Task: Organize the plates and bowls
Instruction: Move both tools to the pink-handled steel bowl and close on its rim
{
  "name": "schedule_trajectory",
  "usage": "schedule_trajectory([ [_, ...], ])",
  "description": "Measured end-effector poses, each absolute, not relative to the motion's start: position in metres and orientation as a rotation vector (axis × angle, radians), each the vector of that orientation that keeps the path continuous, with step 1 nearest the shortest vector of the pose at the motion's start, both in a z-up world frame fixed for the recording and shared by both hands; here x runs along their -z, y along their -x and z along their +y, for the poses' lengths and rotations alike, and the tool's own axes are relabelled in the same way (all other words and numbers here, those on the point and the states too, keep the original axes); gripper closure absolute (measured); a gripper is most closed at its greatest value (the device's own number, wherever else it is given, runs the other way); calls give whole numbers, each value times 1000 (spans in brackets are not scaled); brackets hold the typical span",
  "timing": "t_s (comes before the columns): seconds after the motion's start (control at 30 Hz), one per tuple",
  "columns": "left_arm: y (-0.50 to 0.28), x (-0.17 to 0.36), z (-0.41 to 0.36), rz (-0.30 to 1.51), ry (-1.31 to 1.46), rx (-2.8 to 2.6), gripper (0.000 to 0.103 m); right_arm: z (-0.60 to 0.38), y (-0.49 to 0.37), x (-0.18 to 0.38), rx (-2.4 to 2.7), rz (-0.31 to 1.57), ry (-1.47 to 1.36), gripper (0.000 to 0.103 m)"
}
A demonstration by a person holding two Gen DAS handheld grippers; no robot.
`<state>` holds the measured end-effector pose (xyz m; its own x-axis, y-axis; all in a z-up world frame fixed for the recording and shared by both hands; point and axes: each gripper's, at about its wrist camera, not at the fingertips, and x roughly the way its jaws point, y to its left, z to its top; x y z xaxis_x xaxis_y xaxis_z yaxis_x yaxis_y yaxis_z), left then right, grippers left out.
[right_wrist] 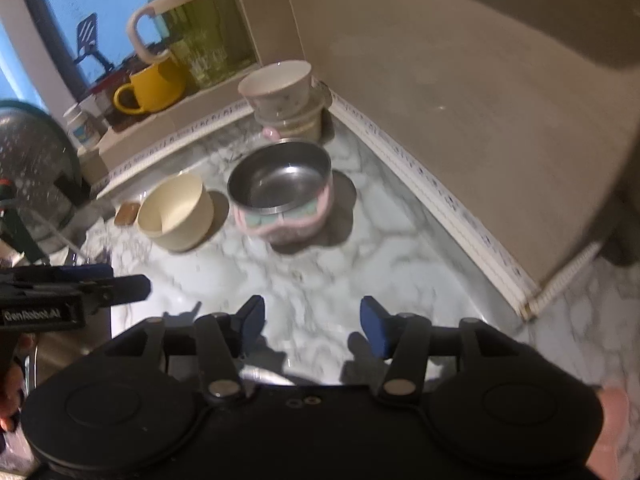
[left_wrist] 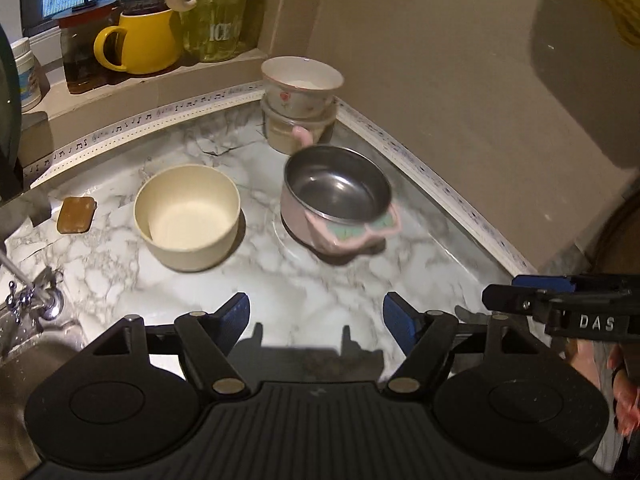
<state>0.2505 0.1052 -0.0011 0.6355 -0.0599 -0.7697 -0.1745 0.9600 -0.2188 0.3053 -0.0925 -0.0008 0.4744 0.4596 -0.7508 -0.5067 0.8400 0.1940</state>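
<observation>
Left wrist view: marble-patterned counter (left_wrist: 320,292) in a kitchen corner, seen past the left gripper (left_wrist: 316,322), blue pads (left_wrist: 236,316) well apart, nothing between. Cream bowl (left_wrist: 187,216) upright at left, empty, thick-walled and matte; probably light plastic or bamboo fibre, stiff, not slippery. Best taken by pinching the rim wall, 1 pad inside and 1 outside. Just beside it to the right, clearly apart: steel-lined pink bowl (left_wrist: 338,200), upright, with a pink and green scalloped tab at its near side. Likely light, but the polished inner wall looks slick; pink outer shell or tab offers better purchase. Behind, in the corner against the wall: stack of 2 bowls (left_wrist: 300,100), a floral ceramic one nested on a lidded-looking tub. Ceramic likely heaviest and most fragile, glazed and slippery; worth a firm rim pinch and a slow lift. Brown soap-like block (left_wrist: 76,215) at far left, yellow mug (left_wrist: 138,42) on the ledge behind, tap (left_wrist: 38,300) and sink edge at lower left.

Right wrist view: right gripper (right_wrist: 312,330) likewise with jaws apart and empty, hovering short of both front bowls. No plates visible in either view. Motion blur softens finer detail.
</observation>
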Motion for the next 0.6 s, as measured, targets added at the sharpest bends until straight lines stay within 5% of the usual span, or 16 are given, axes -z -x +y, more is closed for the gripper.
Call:
schedule_trajectory([
  [0.6, -370, 41, 153, 988, 382, -203, 32, -28, -428, 32, -546, 1001, 41, 59],
])
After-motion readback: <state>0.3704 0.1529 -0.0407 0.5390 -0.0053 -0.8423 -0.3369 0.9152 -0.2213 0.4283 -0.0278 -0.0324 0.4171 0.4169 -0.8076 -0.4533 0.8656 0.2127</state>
